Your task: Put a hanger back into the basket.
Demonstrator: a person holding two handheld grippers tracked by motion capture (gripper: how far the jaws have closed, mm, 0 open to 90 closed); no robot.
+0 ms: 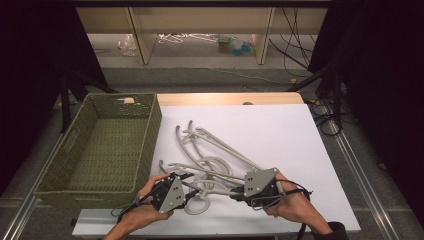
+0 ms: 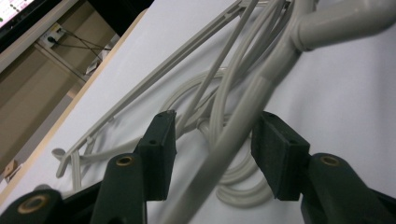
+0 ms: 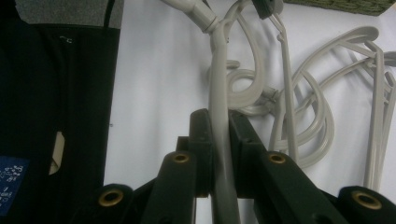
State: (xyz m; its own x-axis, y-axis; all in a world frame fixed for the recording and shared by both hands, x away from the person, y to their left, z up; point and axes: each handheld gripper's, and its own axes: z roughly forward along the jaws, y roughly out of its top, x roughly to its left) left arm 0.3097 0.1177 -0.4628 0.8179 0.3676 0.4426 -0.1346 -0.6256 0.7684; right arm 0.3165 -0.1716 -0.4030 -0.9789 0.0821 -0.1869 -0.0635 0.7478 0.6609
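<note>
Several grey plastic hangers [image 1: 215, 160] lie tangled on the white table top [image 1: 280, 130]. My right gripper [image 1: 236, 195] is at the front right of the pile and is shut on one hanger's straight arm [image 3: 218, 84], which runs up between its pads [image 3: 219, 126]. My left gripper [image 1: 187, 181] is at the front left of the pile. Its jaws straddle the same hanger's bar [image 2: 243, 121], with a gap on each side of the bar [image 2: 219, 144], so the pads do not press on it. The hanger's hook [image 1: 200, 205] lies by the front edge.
A green woven basket [image 1: 152, 135] with nothing in it stands at the table's left, close to the left hand. A wooden strip [image 1: 225, 98] edges the table's far side. Cables and shelving legs are on the floor beyond. Dark clothing [image 3: 51, 116] fills the left of the right gripper view.
</note>
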